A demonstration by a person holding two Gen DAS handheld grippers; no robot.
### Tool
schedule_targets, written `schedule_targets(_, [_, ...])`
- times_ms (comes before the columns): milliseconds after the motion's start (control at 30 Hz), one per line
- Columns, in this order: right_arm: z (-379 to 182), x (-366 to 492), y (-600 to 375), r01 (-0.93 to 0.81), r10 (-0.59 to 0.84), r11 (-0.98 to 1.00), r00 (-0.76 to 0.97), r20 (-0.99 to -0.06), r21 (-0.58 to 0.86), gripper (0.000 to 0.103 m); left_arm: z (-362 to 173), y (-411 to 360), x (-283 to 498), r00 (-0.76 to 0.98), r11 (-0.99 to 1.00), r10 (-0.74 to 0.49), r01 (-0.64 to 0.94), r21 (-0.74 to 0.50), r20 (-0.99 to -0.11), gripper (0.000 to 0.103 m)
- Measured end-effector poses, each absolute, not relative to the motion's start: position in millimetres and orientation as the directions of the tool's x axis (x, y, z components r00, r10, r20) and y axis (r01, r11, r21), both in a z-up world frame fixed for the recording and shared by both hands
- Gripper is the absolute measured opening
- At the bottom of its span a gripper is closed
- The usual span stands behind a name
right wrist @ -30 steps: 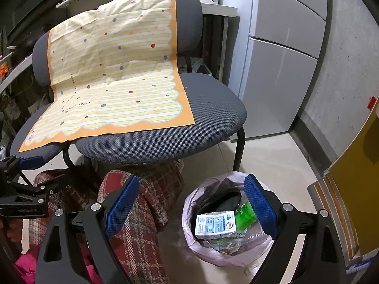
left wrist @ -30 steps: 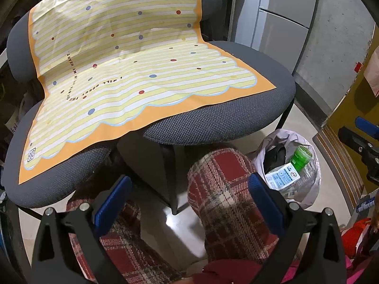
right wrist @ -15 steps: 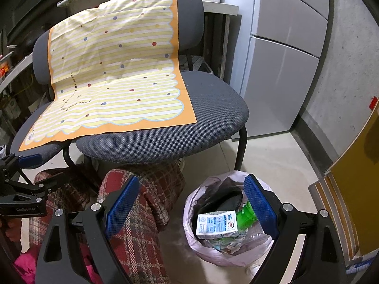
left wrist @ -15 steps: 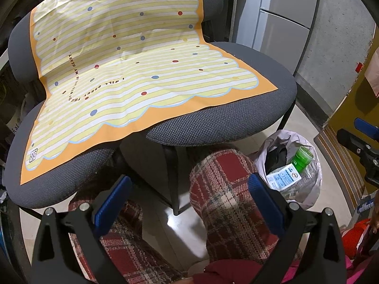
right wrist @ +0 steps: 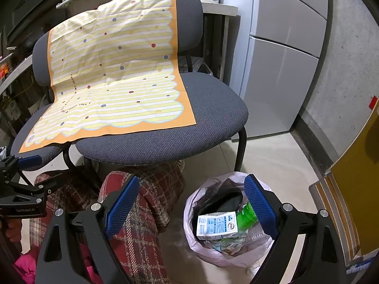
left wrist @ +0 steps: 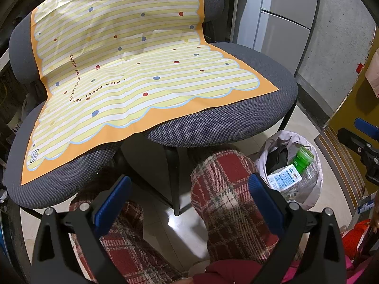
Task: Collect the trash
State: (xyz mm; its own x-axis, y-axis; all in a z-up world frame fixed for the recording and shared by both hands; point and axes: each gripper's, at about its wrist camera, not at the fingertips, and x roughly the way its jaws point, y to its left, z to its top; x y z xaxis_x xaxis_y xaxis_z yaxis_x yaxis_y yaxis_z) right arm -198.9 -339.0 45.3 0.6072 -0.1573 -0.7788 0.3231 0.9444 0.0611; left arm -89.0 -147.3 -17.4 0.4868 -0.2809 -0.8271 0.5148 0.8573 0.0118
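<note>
The trash bag [right wrist: 227, 253] sits on the floor, just beside the right front leg of the grey chair [right wrist: 213, 118]. It is thin, soft and light, so it will crumple; the best place to take hold looks like its loose top rim. Inside lie a white carton [right wrist: 216, 224], a green bottle [right wrist: 248, 215] and something black. A yellow striped cloth [right wrist: 111, 80] covers the chair seat and back. The right gripper [right wrist: 191, 208] hangs above the bag, tipped down, its jaws wide apart and holding nothing. The left gripper [left wrist: 189, 196] is lower in front of the chair, over plaid trouser legs [left wrist: 227, 201], jaws also wide apart and empty.
</note>
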Motion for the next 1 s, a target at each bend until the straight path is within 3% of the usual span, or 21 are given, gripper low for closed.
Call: schedule_targets(1000, [43.7, -200.5, -341.3, 0.328, -0.158, 0.943, 0.604, -0.781, 0.063, 0.089, -17.2, -144.1, -87.3, 0.49, 0.865, -0.274, 0.502, 0.01, -0.828, 0.096])
